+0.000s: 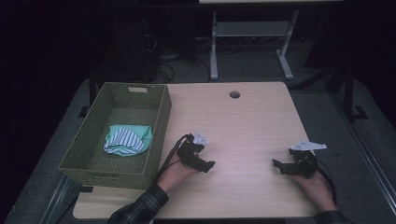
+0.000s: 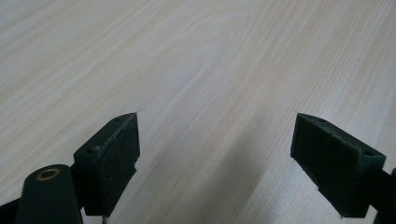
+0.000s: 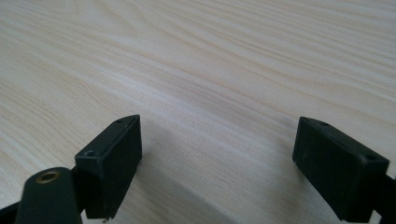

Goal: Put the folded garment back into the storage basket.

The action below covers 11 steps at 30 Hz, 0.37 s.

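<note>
Two grippers: both low over the bare wooden table (image 1: 243, 121), well apart from each other; each pair of jaws stands spread with nothing between them
Left gripper (image 1: 208, 165): released, empty; just right of the basket's near corner; in the left gripper view (image 2: 217, 154) there is plain wood grain between the pads
Right gripper (image 1: 276, 164): released, empty; near the table's right front; in the right gripper view (image 3: 218, 156) wood grain again lies between the pads
Cloth: a crumpled green-and-white striped cloth (image 1: 126, 140) lies inside the green woven basket (image 1: 93, 140), toward its near right side; apart from both grippers
Basket: on the table's left side, its left part overhanging the edge
Stage: judged, the cloth looks put away and both hands are idle
Risk: a left hand swinging outward could knock the basket wall and push the overhanging basket off the table; a trailing cable could snag the rim; a low, careless reach could scrape the pads on the wood
</note>
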Available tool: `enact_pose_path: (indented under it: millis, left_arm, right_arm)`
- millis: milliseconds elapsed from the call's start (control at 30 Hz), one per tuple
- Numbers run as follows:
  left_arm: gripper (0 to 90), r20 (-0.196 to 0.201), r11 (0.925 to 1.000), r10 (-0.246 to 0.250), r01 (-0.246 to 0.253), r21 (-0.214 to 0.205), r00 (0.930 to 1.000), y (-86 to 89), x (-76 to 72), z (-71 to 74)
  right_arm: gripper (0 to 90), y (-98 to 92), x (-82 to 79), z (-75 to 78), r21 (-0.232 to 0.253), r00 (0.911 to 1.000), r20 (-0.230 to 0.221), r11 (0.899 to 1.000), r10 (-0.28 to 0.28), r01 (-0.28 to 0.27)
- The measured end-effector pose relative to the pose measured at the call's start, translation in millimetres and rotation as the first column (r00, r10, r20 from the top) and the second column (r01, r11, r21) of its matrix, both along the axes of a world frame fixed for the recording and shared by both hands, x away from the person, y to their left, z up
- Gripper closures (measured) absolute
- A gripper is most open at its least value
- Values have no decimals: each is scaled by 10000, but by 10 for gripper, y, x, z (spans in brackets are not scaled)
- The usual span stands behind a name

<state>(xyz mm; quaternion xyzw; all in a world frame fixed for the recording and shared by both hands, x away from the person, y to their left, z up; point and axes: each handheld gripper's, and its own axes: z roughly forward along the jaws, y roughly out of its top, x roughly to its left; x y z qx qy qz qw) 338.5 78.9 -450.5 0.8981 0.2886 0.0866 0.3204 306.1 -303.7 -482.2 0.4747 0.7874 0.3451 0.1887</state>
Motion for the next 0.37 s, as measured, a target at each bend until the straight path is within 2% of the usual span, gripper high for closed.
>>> enact_pose_path:
  millis: [167, 367]
  left_arm:
    - [147, -107, 9998, 9, -7, 202, 9999, -24, -5, -71]
    - [145, -234, 9997, 96, -90, 248, 9997, -24, -10, -120]
  right_arm:
    - [154, 0, 1, 0, 0, 10000, 9, 10000, 18, -18]
    - [154, 0, 1, 0, 1, 10000, 11, 10000, 14, -14]
